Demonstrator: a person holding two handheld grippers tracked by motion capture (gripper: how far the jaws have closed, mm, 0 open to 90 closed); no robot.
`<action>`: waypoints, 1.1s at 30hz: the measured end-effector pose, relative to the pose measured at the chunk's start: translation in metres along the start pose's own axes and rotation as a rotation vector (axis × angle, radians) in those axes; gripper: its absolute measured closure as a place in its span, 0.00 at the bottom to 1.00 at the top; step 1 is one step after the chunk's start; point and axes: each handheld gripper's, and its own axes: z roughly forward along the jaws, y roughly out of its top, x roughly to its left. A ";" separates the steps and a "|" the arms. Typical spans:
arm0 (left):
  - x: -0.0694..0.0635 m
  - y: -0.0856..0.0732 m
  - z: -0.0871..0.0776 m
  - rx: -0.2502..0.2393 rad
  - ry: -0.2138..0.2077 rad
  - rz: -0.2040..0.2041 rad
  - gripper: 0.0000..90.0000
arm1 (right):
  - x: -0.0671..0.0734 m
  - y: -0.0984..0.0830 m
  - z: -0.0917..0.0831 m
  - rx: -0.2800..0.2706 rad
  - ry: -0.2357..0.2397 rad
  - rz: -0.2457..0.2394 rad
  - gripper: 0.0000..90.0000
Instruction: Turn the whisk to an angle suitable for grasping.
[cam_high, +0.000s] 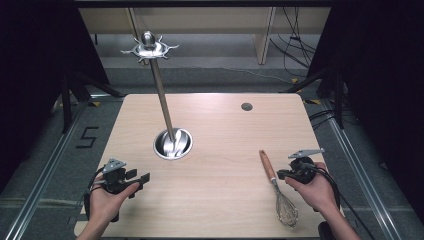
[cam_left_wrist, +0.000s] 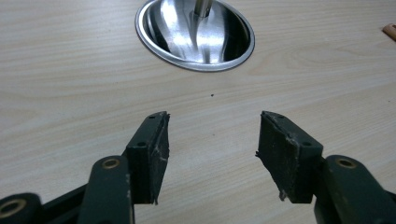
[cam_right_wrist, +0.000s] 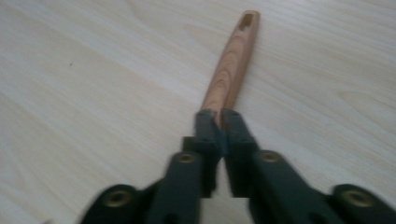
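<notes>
Just ahead of the right gripper (cam_right_wrist: 219, 117), the whisk (cam_high: 277, 186) lies flat on the wooden table (cam_high: 220, 130). Right gripper view: jaws pressed together, tips at the near end of the whisk's wooden handle (cam_right_wrist: 232, 60); handle runs straight away from the tips, hanging slot at its far end. Cannot tell whether the tips pinch the handle or only rest against it. High view: right gripper (cam_high: 281, 174) held in the right hand (cam_high: 312, 187), low at the table, nose just beside the handle where it meets the wires; wire cage trails back toward the table's near edge, beside the hand.

Left gripper (cam_left_wrist: 212, 140): jaws spread wide, bare table between the pads. Ahead of its tips, a little apart, the round steel base (cam_left_wrist: 196, 35) of the utensil stand (cam_high: 160, 90). High view: left gripper (cam_high: 142, 179) in the left hand (cam_high: 105, 200), well apart from the whisk. Stand's pole rises tilted from the base, hook crown on top.
</notes>
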 end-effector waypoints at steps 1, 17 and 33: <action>-0.001 0.000 0.000 -0.002 0.016 -0.003 0.47 | 0.002 0.003 0.000 0.003 0.021 -0.014 1.00; 0.001 0.000 0.001 -0.005 -0.005 0.023 0.47 | 0.022 0.080 0.074 0.179 0.015 -0.134 1.00; 0.001 0.000 0.001 0.003 -0.006 0.022 0.46 | -0.006 0.085 0.088 0.224 -0.053 0.009 1.00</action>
